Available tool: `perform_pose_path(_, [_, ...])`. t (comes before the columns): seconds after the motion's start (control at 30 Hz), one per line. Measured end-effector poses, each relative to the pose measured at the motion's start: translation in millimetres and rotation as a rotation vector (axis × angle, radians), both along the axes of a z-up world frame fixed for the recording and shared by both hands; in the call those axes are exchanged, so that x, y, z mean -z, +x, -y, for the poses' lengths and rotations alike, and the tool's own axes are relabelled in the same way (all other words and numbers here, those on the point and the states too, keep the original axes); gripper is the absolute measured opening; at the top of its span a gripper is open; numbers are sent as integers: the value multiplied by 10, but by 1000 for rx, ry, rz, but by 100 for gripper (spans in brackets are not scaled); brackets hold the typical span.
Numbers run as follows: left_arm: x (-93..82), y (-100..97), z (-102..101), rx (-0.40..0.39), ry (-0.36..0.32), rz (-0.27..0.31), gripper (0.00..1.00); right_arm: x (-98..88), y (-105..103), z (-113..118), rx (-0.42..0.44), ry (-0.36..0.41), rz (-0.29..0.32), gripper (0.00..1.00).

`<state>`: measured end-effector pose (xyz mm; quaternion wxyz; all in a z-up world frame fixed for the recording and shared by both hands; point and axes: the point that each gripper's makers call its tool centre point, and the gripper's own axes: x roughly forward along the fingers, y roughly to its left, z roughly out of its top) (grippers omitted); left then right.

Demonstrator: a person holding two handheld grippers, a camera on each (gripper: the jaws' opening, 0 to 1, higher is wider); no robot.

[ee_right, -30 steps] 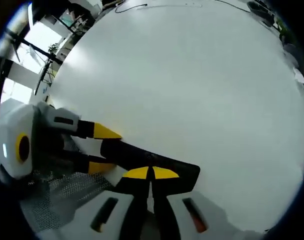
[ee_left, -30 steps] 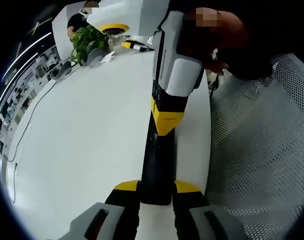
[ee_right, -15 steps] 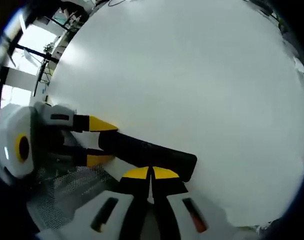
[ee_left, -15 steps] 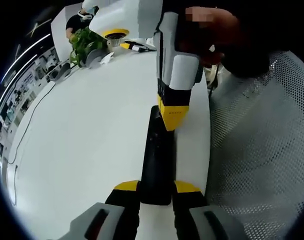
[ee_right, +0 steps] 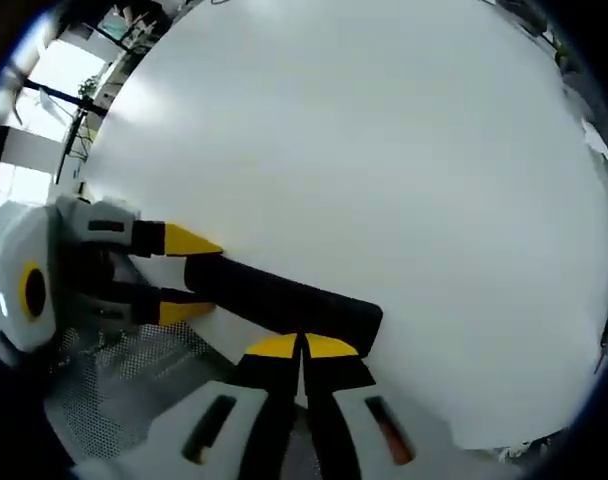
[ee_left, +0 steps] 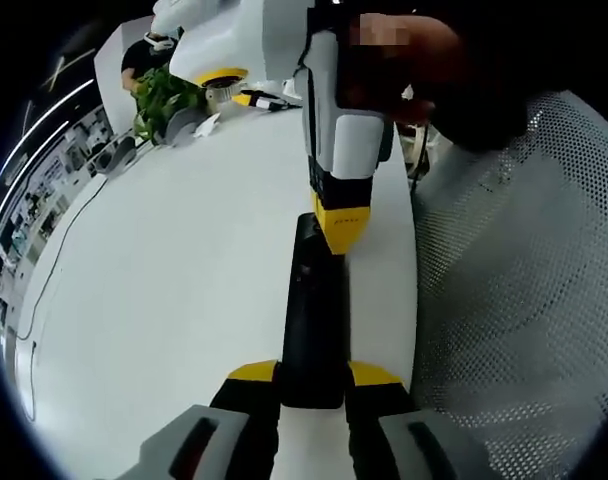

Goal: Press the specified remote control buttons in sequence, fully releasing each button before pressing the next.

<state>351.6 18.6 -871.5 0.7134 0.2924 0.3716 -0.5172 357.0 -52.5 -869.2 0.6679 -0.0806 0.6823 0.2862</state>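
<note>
A long black remote [ee_left: 312, 310] lies on the white table [ee_left: 164, 260], running away from me in the left gripper view. My left gripper [ee_left: 314, 374] is shut on its near end, one yellow tip on each side. My right gripper [ee_left: 341, 228] comes down from above, shut, with its yellow tips on the remote's far part. In the right gripper view the remote [ee_right: 274, 298] lies crosswise. The right gripper [ee_right: 302, 347], shut, overlaps the remote's near edge close to its right end. The left gripper [ee_right: 179, 276] clamps the left end.
A white mesh chair [ee_left: 514, 300] stands right beside the table's edge. A potted plant [ee_left: 164, 95] and small items sit at the table's far end, and a thin cable [ee_left: 44, 285] runs along its left side. A hand [ee_left: 454, 90] holds the right gripper.
The right gripper has slid along the remote toward its far end, away from the left gripper. The left gripper keeps its hold on the remote.
</note>
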Motion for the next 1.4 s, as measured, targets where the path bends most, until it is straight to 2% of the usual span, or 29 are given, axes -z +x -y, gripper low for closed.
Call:
perform_pose_path(0.1, [2,1,7,-6,-4,-4,25,15,-8,3,-27,-31,0,0])
perform_pose_path(0.2, [4,-1,7,-9,-4,-8,25,0,-4,16,-26,-28,9,0])
perform_pose_path(0.37, [3,-4,7,-4,-2,-2,25,-12,-4,18,88,55,-39,0])
perform_pose_path(0.63, [-1,-6,3,-6,-3,0,25,-18,-3,21,105,53,-54,0])
perform_pose_path(0.77, [-2,-6,4,-7,-4,0,25,-53,48,50,119,54,-29,0])
perform_pose_path(0.87, [-2,-4,4,-9,-4,-4,25,-112,122,-27,157,120,-11,0])
perform_pose_path(0.93, [-1,-1,1,-13,-7,-6,25,-124,139,-38,164,128,-6,0])
perform_pose_path(1.2, [1,0,0,-29,-10,-17,25,-55,129,-55,137,94,8,0])
perform_pose_path(1.4, [-2,-3,1,-32,-14,-15,25,-30,116,-66,74,48,25,0])
